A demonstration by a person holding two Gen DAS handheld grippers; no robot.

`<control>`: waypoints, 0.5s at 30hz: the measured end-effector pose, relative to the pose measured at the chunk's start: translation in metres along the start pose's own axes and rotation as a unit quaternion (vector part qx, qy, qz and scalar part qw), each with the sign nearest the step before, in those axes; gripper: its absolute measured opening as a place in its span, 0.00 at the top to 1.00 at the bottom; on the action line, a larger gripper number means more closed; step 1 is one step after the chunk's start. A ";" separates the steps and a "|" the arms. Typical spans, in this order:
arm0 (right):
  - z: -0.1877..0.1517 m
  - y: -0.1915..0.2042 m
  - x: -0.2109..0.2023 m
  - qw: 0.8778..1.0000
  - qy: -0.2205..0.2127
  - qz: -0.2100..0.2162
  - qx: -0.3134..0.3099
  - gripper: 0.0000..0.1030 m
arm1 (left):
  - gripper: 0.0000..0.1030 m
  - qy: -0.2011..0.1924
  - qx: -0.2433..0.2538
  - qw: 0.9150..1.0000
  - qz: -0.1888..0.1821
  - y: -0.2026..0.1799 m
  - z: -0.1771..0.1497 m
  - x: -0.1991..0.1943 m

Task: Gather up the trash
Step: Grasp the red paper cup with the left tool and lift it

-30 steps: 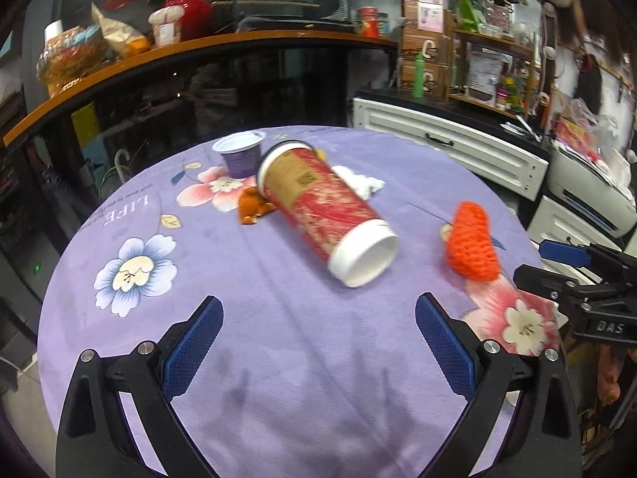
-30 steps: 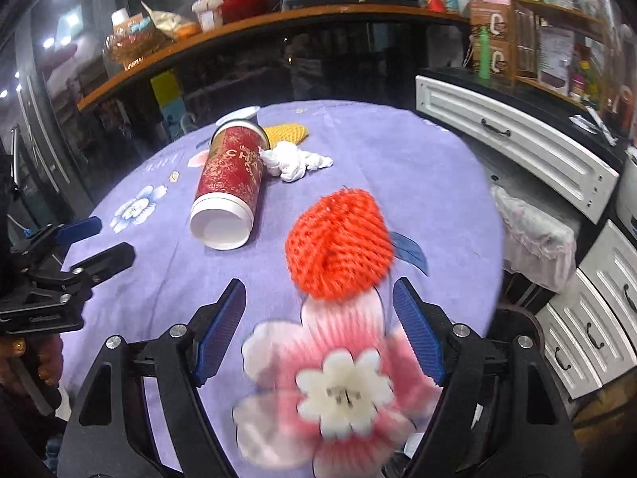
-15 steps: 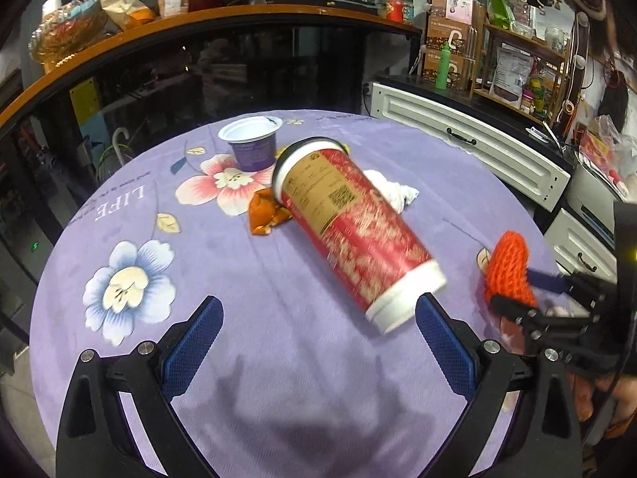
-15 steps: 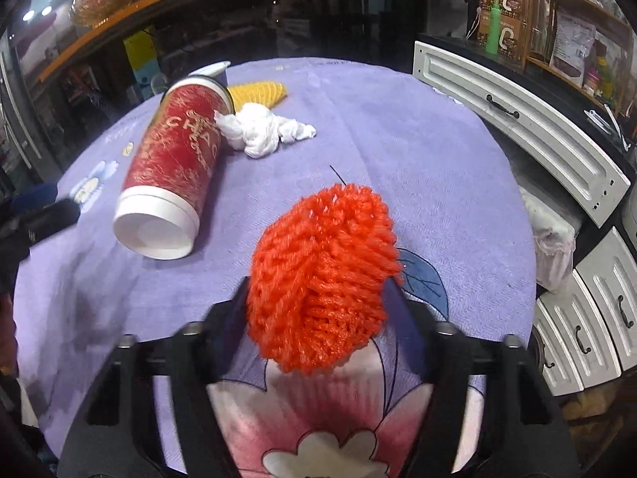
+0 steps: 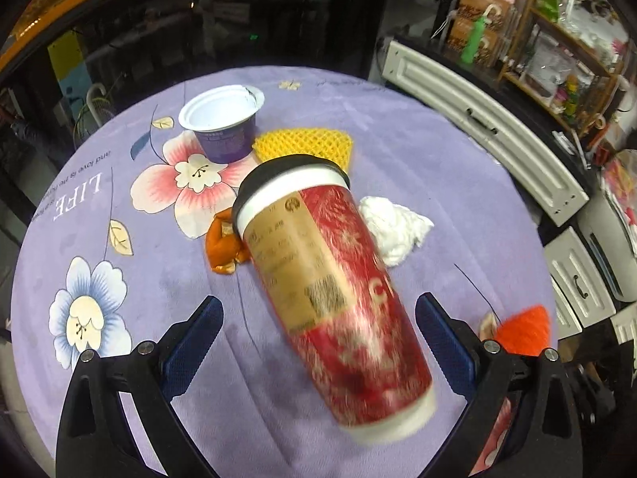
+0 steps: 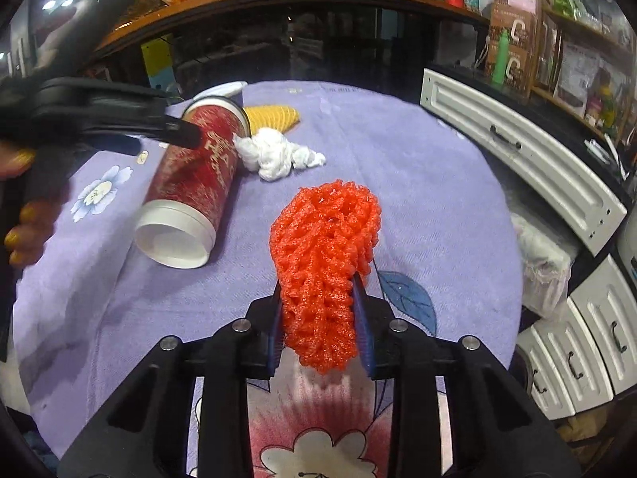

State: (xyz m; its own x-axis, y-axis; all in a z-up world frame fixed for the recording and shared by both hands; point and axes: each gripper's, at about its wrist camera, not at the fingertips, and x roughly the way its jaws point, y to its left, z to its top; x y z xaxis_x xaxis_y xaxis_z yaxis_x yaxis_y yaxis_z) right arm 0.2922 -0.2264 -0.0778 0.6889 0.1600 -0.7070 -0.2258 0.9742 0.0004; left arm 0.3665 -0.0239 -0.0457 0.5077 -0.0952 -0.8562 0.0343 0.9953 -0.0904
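The right gripper [image 6: 318, 318] is closing on the orange foam fruit net [image 6: 324, 271]; its blue pads already pinch the net's lower part from both sides, and the net bulges out above them over the purple flowered tablecloth [image 6: 418, 183] of the round table. The left gripper [image 5: 318, 342] stands wide, its pads clear of the red paper cup [image 5: 330, 275], which lies on its side between the two fingers with its black-lidded end pointing away and its white base nearest the camera. In the right wrist view the left gripper comes in from the left edge above that cup, held by a hand [image 6: 24, 215] with yellow-painted nails.

More trash lies on the far half of the table. A crumpled white tissue [image 5: 392, 231] sits just beside the cup's right flank, a yellow foam net [image 5: 306, 145] lies behind the lid, a purple yogurt cup [image 5: 225, 127] stands upright to its left, and an orange wrapper [image 5: 223, 249] rests against the cup's left side. White drawers [image 6: 517, 167] curve around the table's right edge
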 end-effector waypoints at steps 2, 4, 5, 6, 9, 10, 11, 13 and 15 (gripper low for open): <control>-0.001 0.000 -0.003 1.000 -0.003 0.004 0.000 0.71 | 0.07 0.011 0.003 1.000 0.009 -0.003 0.006 0.007; -0.001 0.000 -0.007 1.000 -0.005 0.007 0.002 0.71 | 0.08 0.023 0.004 0.999 0.022 -0.003 0.011 0.016; -0.001 0.000 -0.008 1.000 -0.006 0.009 0.002 0.71 | 0.08 0.028 0.002 0.999 0.020 -0.003 0.013 0.021; -0.002 -0.001 -0.009 1.000 -0.006 0.011 0.003 0.71 | 0.08 0.033 -0.001 0.999 0.018 -0.003 0.014 0.024; -0.002 -0.002 -0.012 1.000 -0.009 0.017 0.008 0.71 | 0.08 0.045 -0.001 0.999 0.028 -0.005 0.016 0.034; -0.002 -0.003 -0.012 1.000 -0.010 0.018 0.009 0.71 | 0.08 0.048 0.001 0.998 0.031 -0.006 0.017 0.036; -0.002 -0.003 -0.013 1.000 -0.012 0.020 0.010 0.71 | 0.09 0.052 0.002 0.998 0.034 -0.007 0.018 0.040; -0.003 -0.004 -0.012 1.000 -0.012 0.022 0.010 0.71 | 0.11 0.056 0.001 0.998 0.038 -0.007 0.020 0.046; -0.004 -0.006 -0.011 1.000 -0.010 0.024 0.014 0.71 | 0.11 0.061 -0.002 0.997 0.043 -0.006 0.022 0.052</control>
State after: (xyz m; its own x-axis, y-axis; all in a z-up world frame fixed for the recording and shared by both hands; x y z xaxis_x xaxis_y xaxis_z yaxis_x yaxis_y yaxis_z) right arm 0.2833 -0.2351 -0.0725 0.6918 0.2104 -0.6908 -0.2401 0.9692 0.0547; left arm 0.4113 -0.0346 -0.0782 0.3994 -0.0113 -0.9167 -0.0088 0.9998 -0.0162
